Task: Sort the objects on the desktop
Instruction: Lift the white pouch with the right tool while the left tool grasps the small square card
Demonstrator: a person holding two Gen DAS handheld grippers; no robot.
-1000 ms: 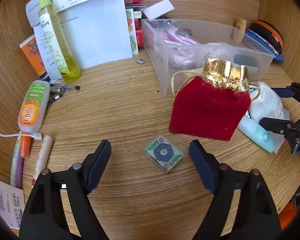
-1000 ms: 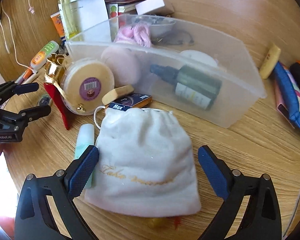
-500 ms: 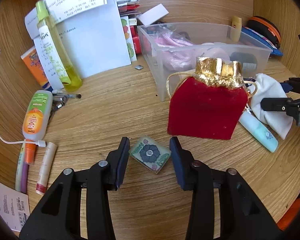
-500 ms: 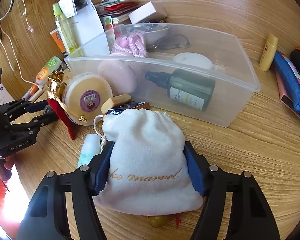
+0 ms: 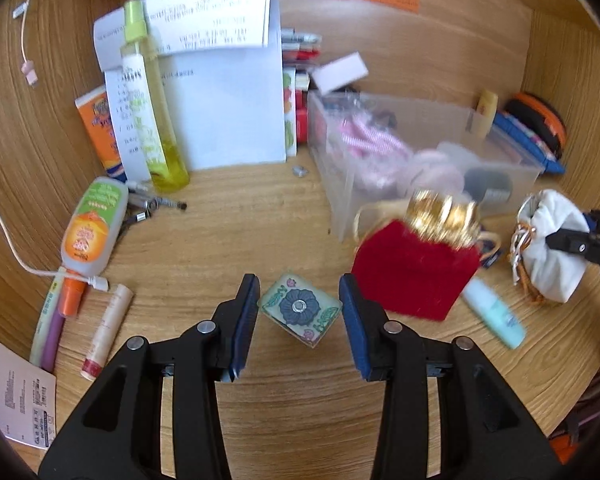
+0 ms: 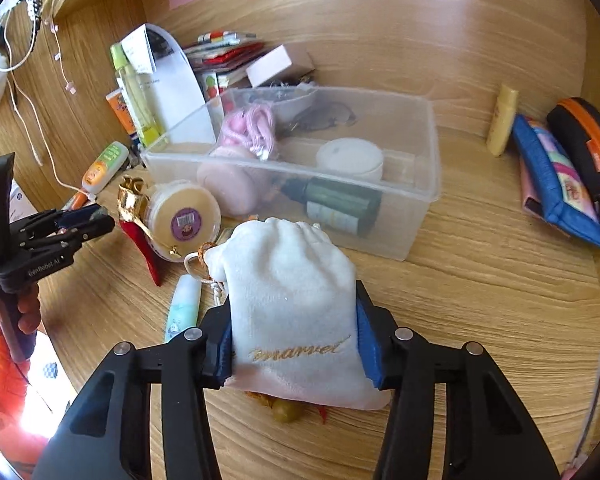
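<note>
My left gripper [image 5: 299,314] is shut on a small square flower-patterned tile [image 5: 300,310] and holds it tilted above the desk. My right gripper [image 6: 294,338] is shut on a white drawstring pouch [image 6: 290,296] with gold lettering, raised off the desk; it also shows in the left wrist view [image 5: 550,248]. A clear plastic bin [image 6: 418,196] with a pink puff, a dark bottle and a white jar stands behind the pouch. A red velvet bag with a gold top [image 5: 418,268] stands right of the left gripper.
A light blue tube [image 6: 184,306] and a round tin [image 6: 184,216] lie near the bin. Bottles, tubes, pens and papers [image 5: 220,92] crowd the back left. A blue pouch [image 6: 556,192] and an orange-black case [image 6: 588,148] lie at right.
Both grippers closed from wide open: the left on the tile, the right on the white pouch. Both have lifted their objects, and the views have pulled up and back.
</note>
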